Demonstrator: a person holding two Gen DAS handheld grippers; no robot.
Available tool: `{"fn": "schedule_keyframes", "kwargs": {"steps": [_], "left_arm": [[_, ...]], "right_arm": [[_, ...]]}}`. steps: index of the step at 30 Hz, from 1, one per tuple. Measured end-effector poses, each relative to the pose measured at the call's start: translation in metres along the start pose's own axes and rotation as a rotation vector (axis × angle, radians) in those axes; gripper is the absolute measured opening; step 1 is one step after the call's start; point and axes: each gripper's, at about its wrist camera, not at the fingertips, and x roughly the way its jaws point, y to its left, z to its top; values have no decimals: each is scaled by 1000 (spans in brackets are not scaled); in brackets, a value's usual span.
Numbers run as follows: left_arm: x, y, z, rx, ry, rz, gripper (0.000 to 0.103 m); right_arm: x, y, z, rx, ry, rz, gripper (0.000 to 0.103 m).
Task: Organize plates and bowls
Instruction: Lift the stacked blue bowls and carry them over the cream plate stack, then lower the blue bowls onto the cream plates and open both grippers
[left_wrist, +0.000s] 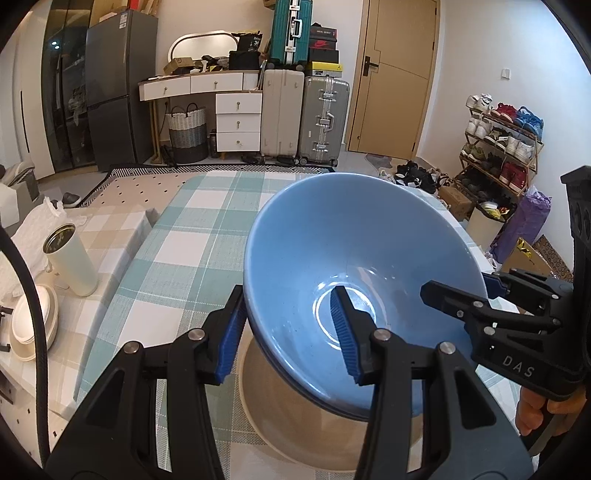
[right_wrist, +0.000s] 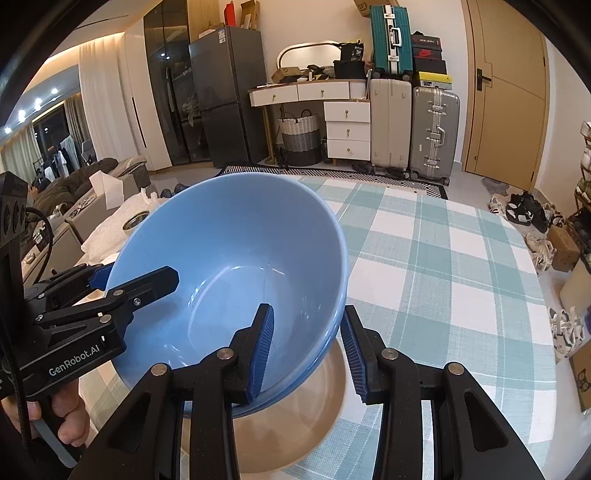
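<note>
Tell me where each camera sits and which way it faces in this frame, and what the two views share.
Left wrist: on the left gripper, angled down across the checked tablecloth toward the closed door; its pads clamp the blue bowl; the right gripper and fingers show.
Right wrist: on the right gripper, same heading; the left gripper and a hand show.
Shared: the bowl, held by opposite rims above a beige dish, and the suitcases.

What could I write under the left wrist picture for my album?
Two claws, left and right, hold a blue bowl tilted above a beige bowl on a checked cloth.
</note>
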Motion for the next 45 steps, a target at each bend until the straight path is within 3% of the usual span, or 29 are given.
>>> {"fn": "schedule_keyframes", "kwargs": {"steps": [15,45], "left_arm": [[49,5,-13,11,60,1,43],[81,22,-14,-18,101,-35,43]], "right_arm": [[19,-6,-11,12,38,-5,38],[28,-6,-6,4,49,-29,39]]}}
